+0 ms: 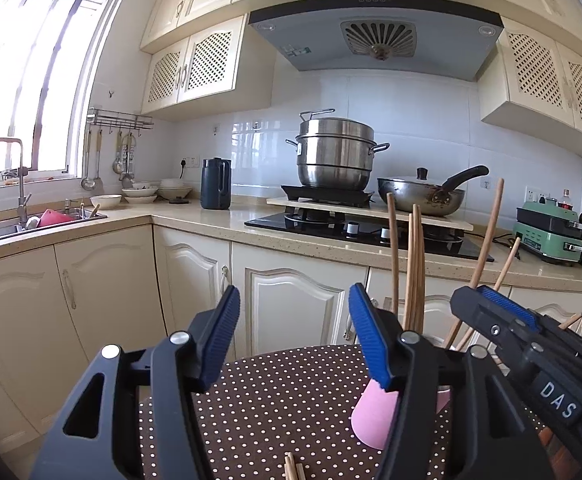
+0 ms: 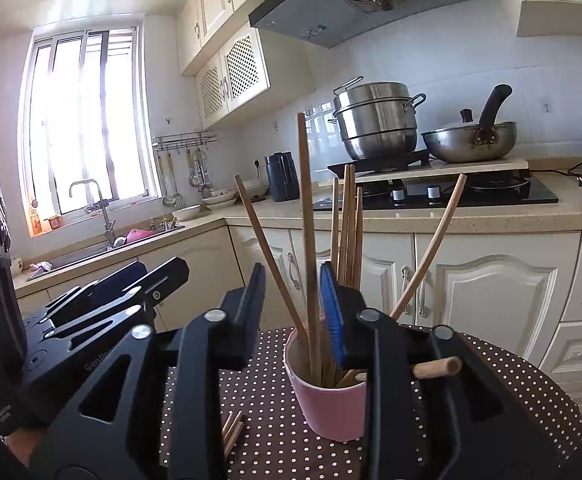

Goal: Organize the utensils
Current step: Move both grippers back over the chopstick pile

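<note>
A pink cup [image 2: 331, 408] stands on the brown polka-dot table [image 2: 275, 432] and holds several wooden chopsticks [image 2: 306, 240], upright and fanned out. My right gripper [image 2: 291, 312] is open, its fingers on either side of one tall chopstick above the cup's left rim, not closed on it. My left gripper [image 1: 295, 340] is open and empty, just left of the cup [image 1: 375, 416]; the right finger hides part of the cup. Loose chopsticks [image 2: 233, 430] lie on the table near me, also in the left wrist view [image 1: 293, 468]. The right gripper shows at the right in the left wrist view [image 1: 531, 332].
Behind the table runs a kitchen counter [image 1: 195, 220] with cream cabinets, a hob with a steamer pot [image 1: 335, 156] and a wok [image 1: 419, 196], a dark kettle [image 1: 215, 184], bowls, and a sink [image 1: 43, 220] under the window. A green appliance [image 1: 547, 232] and bottles stand at the right.
</note>
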`<state>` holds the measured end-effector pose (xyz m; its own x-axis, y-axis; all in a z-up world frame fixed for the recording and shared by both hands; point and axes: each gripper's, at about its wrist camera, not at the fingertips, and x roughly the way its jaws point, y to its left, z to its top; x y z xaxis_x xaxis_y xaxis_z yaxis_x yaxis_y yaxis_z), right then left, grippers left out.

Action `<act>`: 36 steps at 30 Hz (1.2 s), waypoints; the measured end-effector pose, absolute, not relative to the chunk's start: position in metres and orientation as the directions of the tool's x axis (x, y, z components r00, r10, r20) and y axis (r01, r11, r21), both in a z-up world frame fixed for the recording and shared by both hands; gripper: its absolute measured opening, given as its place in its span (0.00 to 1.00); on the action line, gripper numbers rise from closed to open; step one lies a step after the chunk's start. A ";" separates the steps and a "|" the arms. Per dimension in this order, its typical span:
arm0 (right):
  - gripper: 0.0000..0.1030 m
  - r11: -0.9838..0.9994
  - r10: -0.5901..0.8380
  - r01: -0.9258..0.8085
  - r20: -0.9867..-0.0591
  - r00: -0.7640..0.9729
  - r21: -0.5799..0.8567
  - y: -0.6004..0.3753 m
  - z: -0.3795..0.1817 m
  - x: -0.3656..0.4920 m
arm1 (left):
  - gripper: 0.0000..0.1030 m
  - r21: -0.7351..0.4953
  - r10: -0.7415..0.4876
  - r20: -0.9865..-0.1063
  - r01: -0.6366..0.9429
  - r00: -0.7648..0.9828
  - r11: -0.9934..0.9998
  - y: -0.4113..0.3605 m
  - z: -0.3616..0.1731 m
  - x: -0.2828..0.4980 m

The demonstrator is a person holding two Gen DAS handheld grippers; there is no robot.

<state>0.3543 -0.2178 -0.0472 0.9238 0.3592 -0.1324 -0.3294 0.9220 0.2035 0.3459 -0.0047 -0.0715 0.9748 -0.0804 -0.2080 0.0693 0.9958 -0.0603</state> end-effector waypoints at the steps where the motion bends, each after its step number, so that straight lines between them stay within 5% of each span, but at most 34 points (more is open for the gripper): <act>1: 0.48 0.924 0.354 -0.326 -0.125 0.927 0.198 -0.217 -0.046 0.352 | 0.55 -0.061 -0.078 -0.208 0.066 0.975 0.996 -0.003 -0.071 0.345; 36: 0.61 0.921 0.366 -0.346 -0.096 0.926 0.176 -0.201 -0.012 0.300 | 0.61 -0.039 -0.047 -0.218 0.039 0.975 0.998 0.018 -0.038 0.285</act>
<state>0.2997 -0.2011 -0.0116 0.9256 0.3661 -0.0956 -0.3463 0.9215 0.1759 0.2852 0.0185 -0.0379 0.9748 -0.0469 -0.2181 0.0394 0.9985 -0.0386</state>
